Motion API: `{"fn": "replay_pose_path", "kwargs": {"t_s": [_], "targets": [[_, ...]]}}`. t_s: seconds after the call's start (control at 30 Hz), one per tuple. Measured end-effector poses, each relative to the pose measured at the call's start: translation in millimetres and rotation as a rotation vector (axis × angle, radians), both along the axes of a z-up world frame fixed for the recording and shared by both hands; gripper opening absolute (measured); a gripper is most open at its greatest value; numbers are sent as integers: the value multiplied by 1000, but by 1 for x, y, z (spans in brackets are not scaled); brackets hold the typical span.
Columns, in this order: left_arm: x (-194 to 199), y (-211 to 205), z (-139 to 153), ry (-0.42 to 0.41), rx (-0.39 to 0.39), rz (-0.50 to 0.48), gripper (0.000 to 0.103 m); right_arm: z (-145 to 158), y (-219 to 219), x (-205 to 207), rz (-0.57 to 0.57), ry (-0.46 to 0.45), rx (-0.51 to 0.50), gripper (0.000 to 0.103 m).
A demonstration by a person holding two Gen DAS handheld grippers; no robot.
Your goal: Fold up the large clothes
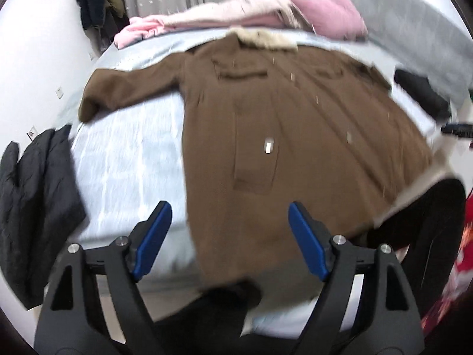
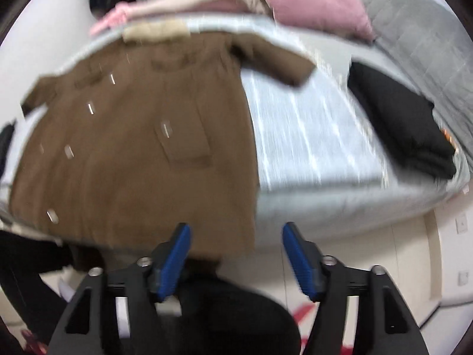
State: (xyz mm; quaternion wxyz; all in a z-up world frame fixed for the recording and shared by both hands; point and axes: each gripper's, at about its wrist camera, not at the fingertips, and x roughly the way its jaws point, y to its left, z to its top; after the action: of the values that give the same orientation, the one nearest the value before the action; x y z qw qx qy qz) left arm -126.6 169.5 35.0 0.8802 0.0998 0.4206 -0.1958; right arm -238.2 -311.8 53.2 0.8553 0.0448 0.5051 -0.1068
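A large brown coat [image 1: 283, 124] with a pale fur collar [image 1: 263, 40] lies spread flat on the light blue bed [image 1: 124, 153], sleeves out to both sides, hem hanging over the near edge. My left gripper [image 1: 230, 222] hovers above the hem, jaws open, nothing between the blue pads. In the right wrist view the same brown coat [image 2: 124, 153] fills the left half, and my right gripper [image 2: 236, 236] stands open over the coat's lower right corner at the bed's [image 2: 310, 148] near edge, holding nothing. Both views are blurred.
Pink and cream clothes [image 1: 251, 11] are piled at the far end of the bed beside a grey quilt [image 1: 414, 29]. A folded black garment [image 2: 402, 118] lies on the bed's right side. A black padded jacket [image 1: 35, 201] hangs at the left. A person's dark legs [image 2: 230, 319] stand below.
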Motion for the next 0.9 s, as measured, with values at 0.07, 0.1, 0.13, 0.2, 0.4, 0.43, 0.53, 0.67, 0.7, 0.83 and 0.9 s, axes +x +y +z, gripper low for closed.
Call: {"fn": "replay_pose_path", "kwargs": {"t_s": [0.07, 0.1, 0.13, 0.2, 0.4, 0.43, 0.53, 0.67, 0.7, 0.83, 0.9], "targets": [[25, -16, -1, 16, -45, 11, 81, 8, 12, 24, 17, -39, 2, 68], [37, -22, -2, 29, -60, 17, 81, 9, 18, 41, 29, -57, 2, 68], [53, -31, -4, 44, -74, 35, 81, 11, 25, 54, 40, -69, 5, 68], [77, -47, -10, 55, -86, 59, 81, 11, 39, 86, 60, -94, 27, 68], [147, -96, -35, 19, -127, 31, 82, -5, 54, 184, 51, -138, 132, 69], [157, -102, -43, 9, -122, 28, 82, -11, 55, 195, 48, -139, 137, 69], [184, -104, -82, 53, -104, 53, 81, -48, 50, 230, 25, -143, 111, 69], [179, -86, -110, 104, -118, 29, 83, -111, 21, 240, -32, -74, 129, 70], [173, -83, -110, 128, -112, 19, 84, -109, 17, 237, -33, -104, 153, 70], [148, -72, -106, 135, -75, -17, 85, -98, 6, 230, -128, -79, 154, 70], [144, -60, -94, 152, -100, 2, 85, -94, 4, 230, -196, -65, 205, 70]]}}
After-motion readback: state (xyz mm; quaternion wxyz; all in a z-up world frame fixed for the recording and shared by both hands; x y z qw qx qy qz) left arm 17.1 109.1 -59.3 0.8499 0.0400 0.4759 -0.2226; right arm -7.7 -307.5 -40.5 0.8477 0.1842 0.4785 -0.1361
